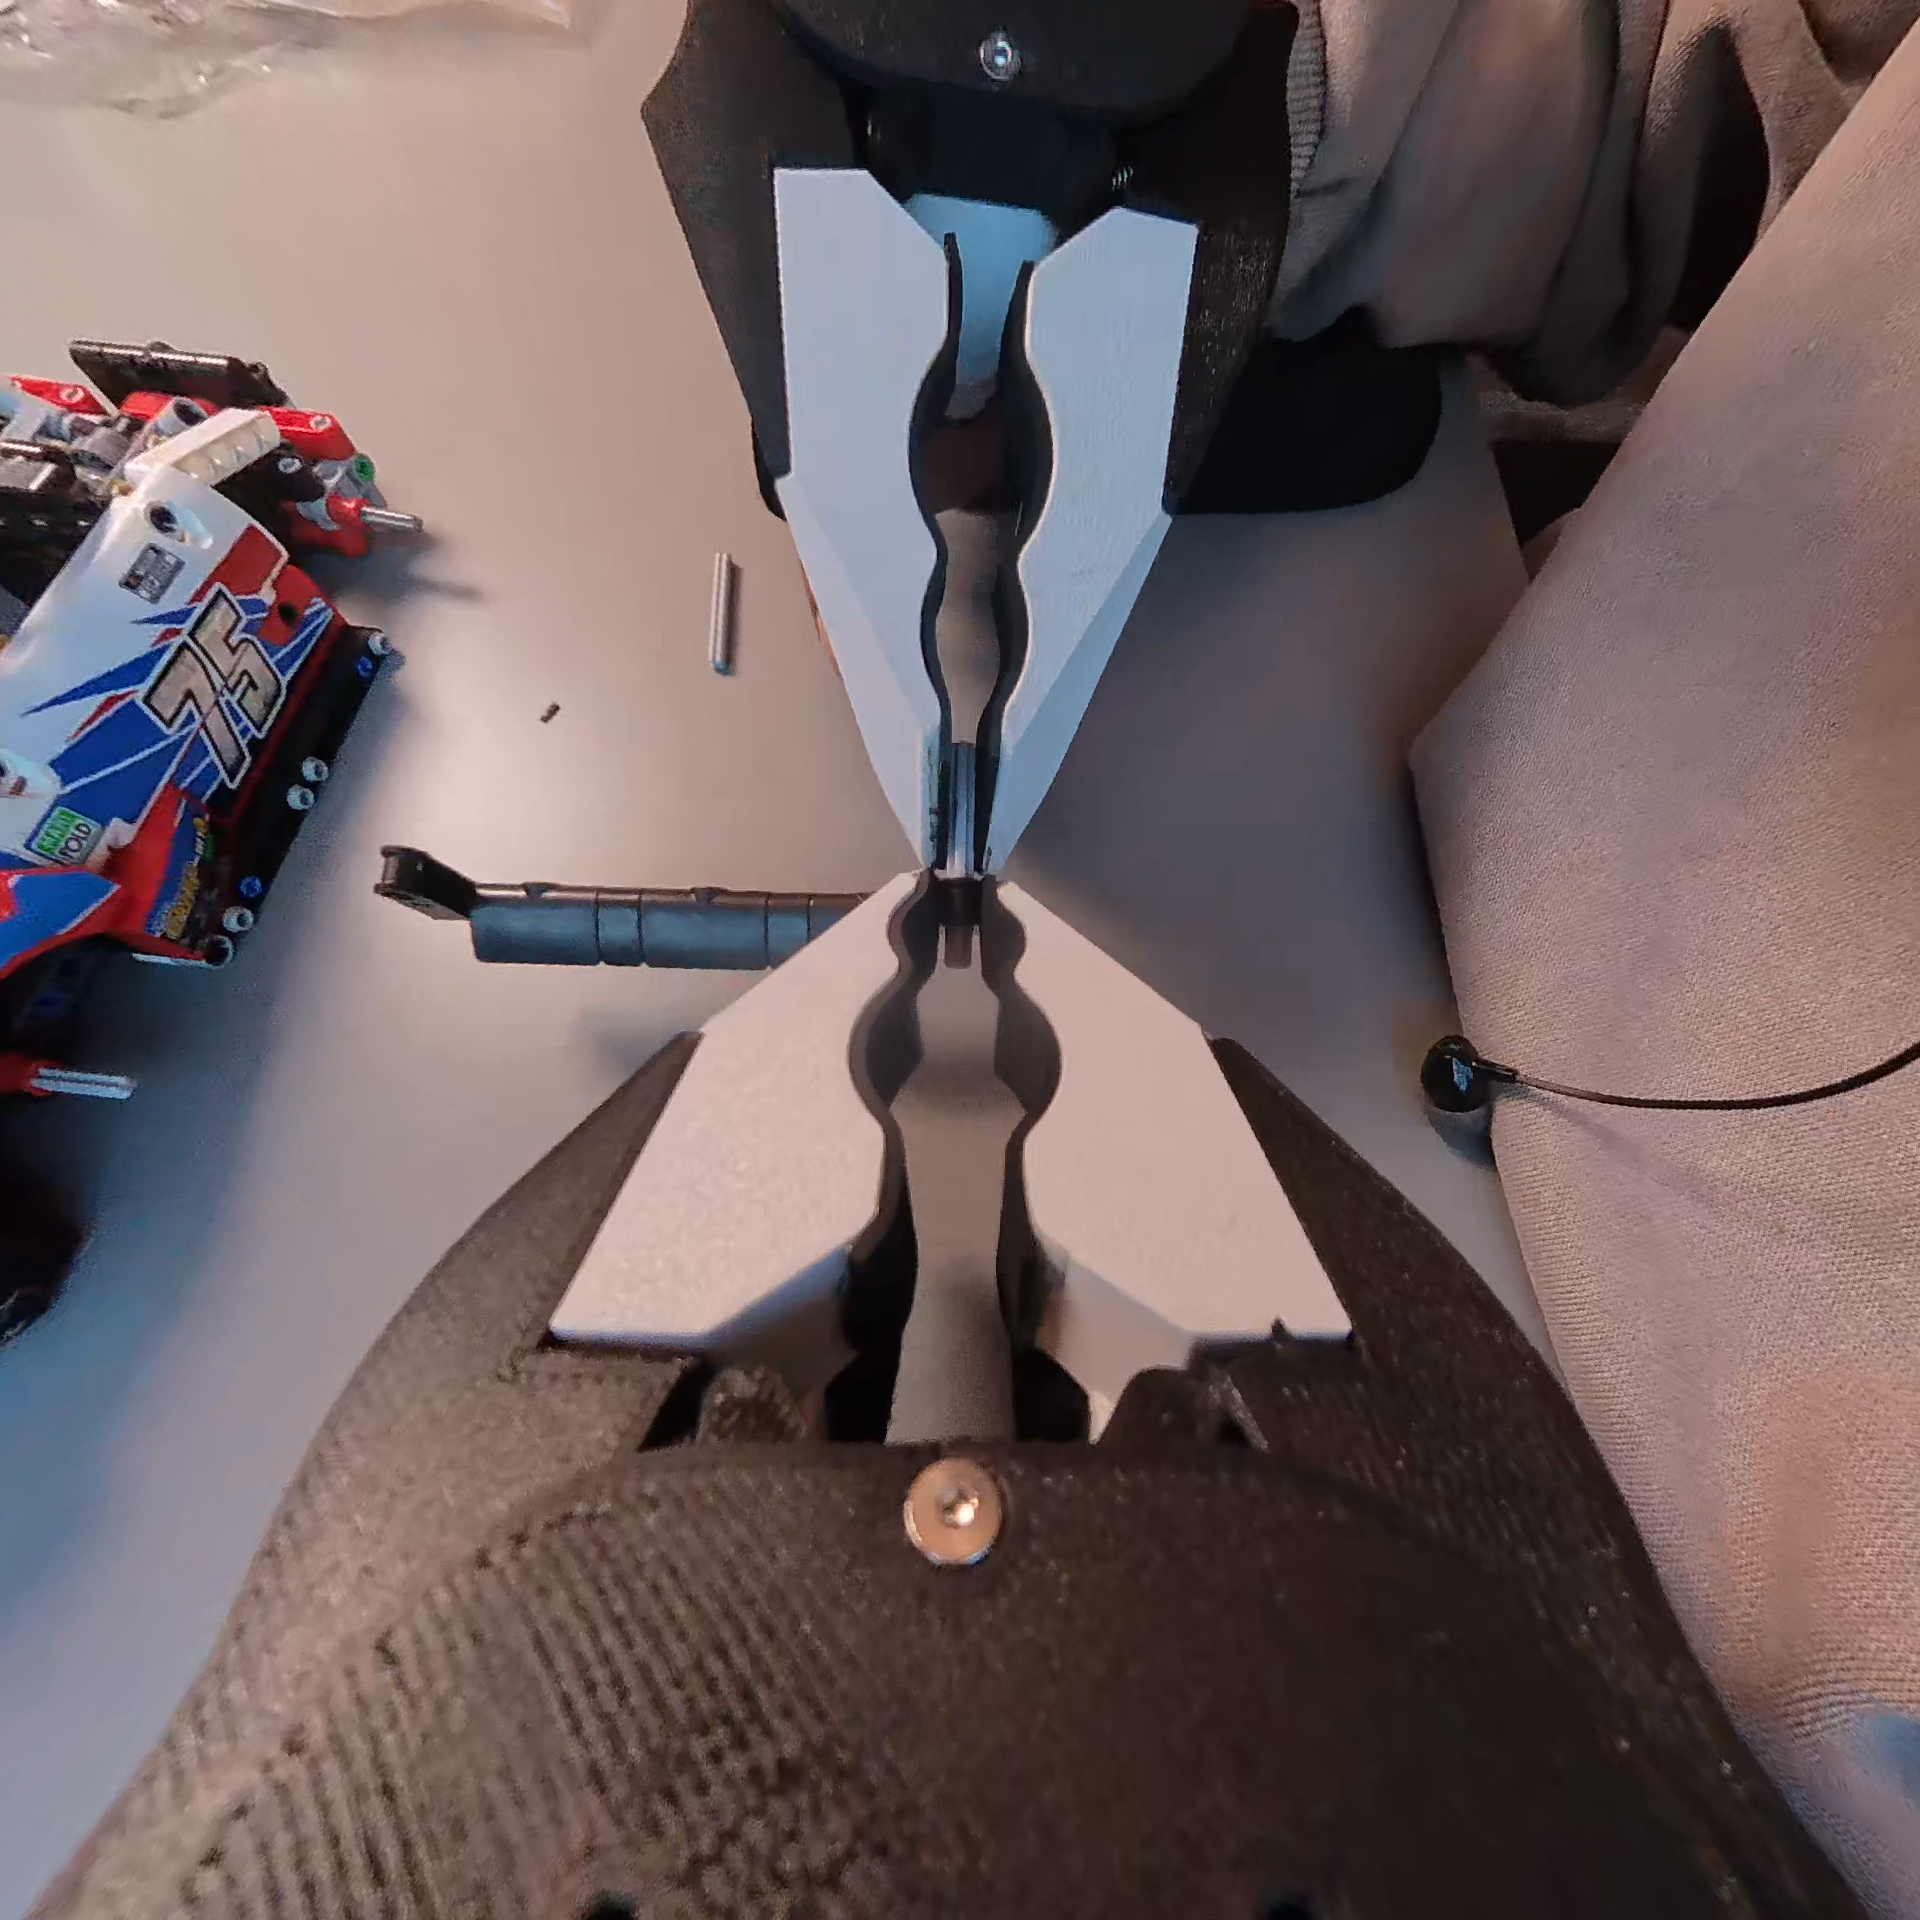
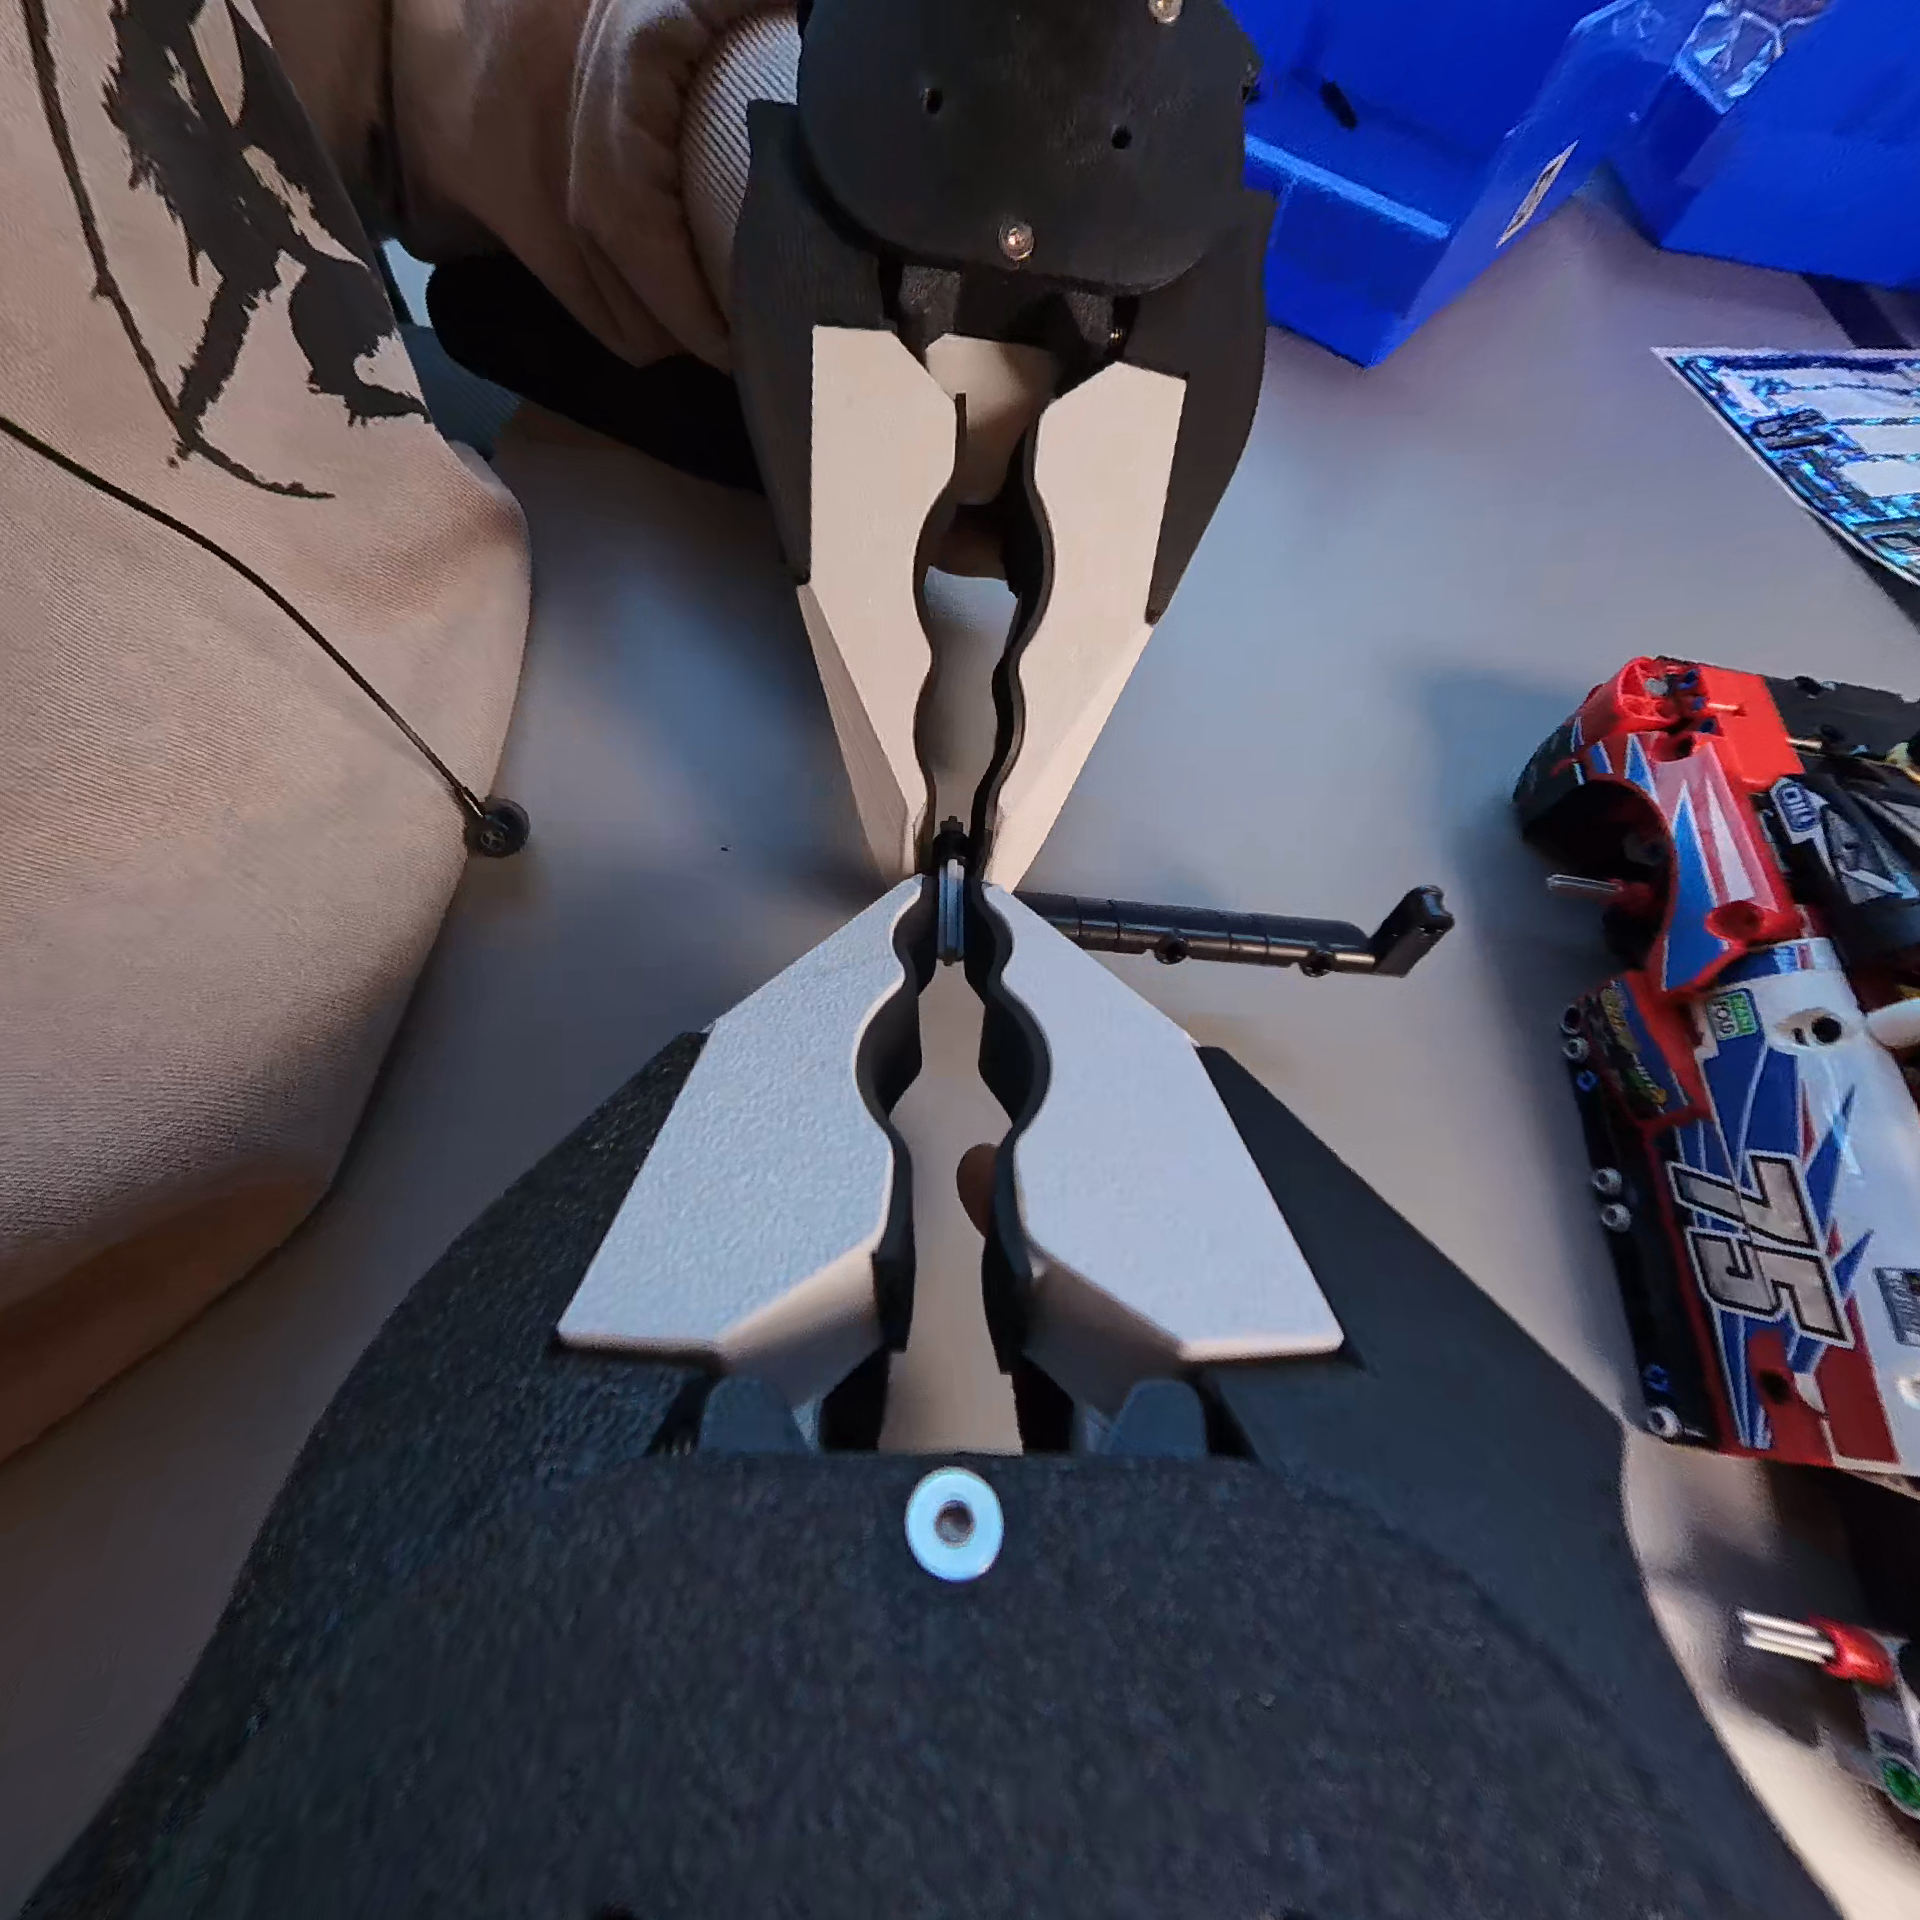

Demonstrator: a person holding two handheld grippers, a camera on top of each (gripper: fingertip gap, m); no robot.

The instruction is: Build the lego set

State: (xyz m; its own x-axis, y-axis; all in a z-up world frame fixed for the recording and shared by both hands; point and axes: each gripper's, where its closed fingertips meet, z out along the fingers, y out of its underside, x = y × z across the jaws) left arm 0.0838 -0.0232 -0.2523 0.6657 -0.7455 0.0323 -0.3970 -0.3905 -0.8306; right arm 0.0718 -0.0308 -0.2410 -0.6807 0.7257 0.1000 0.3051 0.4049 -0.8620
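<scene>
The left gripper [image 1: 958,902] and the right gripper [image 2: 948,906] meet tip to tip over the grey table [image 1: 499,312]. Each has its fingers pinched together on a small black lego piece [image 2: 949,904] held between the tips. A long black lego rod [image 1: 623,920] lies just beside the fingers, and the red, white and blue lego race car [image 1: 156,686] sits farther out to the side
</scene>
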